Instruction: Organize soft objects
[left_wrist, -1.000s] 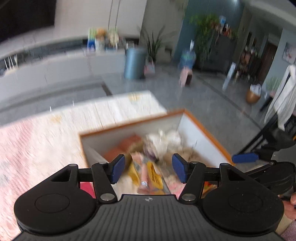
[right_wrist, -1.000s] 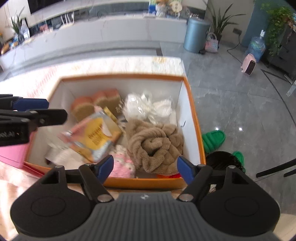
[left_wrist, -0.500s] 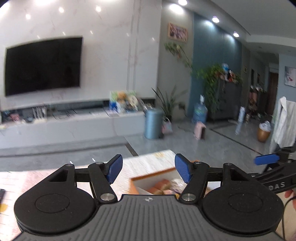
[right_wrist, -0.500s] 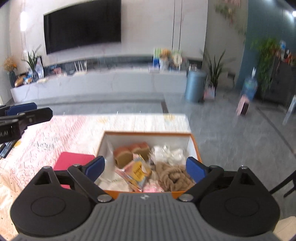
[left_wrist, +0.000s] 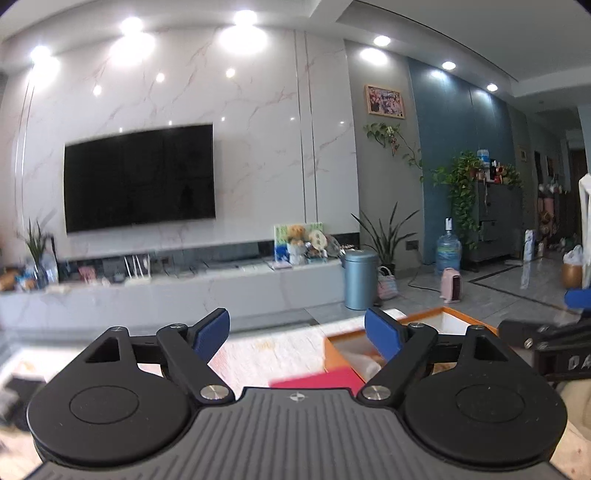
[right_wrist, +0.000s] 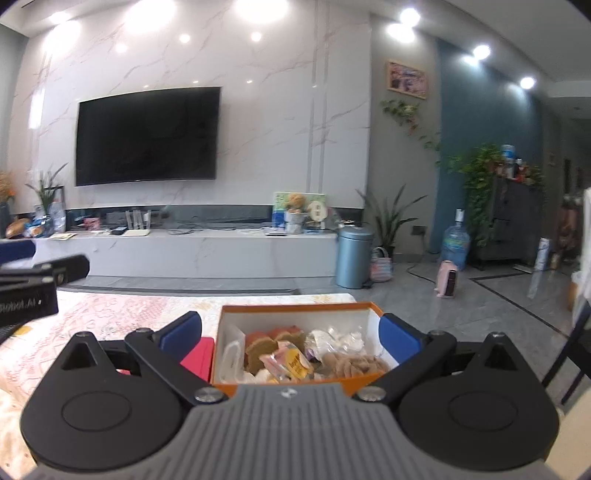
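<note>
A: Soft things sit packed in the box (right_wrist: 295, 309) on the table (right_wrist: 110, 314), near its far right corner. The box is orange outside and white inside.

B: What's in it?

A: A brown towel (right_wrist: 354, 363) at the near right, a yellow snack pack (right_wrist: 291, 363) in the middle, two brown sponges (right_wrist: 266, 341) behind that, and white plastic bags (right_wrist: 336, 338) at the back right. Something white lies along the left wall; I can't tell what.

B: And the grippers?

A: The right gripper (right_wrist: 290, 328) is spread wide with nothing between its blue pads (right_wrist: 183, 330). It is held above the table's near side, and the box shows in the gap between the fingers. The left gripper (left_wrist: 297, 330) is likewise spread and holds nothing. It looks level across the room, with the box (left_wrist: 424, 321) low and to its right, mostly hidden behind its right finger.

B: Anything beside the box?

A: A flat red pad (right_wrist: 197, 356) lies on the table just left of it, touching or nearly so. In the left view it shows as a red strip (left_wrist: 317, 378) just over the gripper body.

B: Background?

A: A TV (right_wrist: 147, 134) on a marble wall, a blue bin (right_wrist: 352, 256) on the floor, and a water jug (right_wrist: 456, 242) farther right.
</note>
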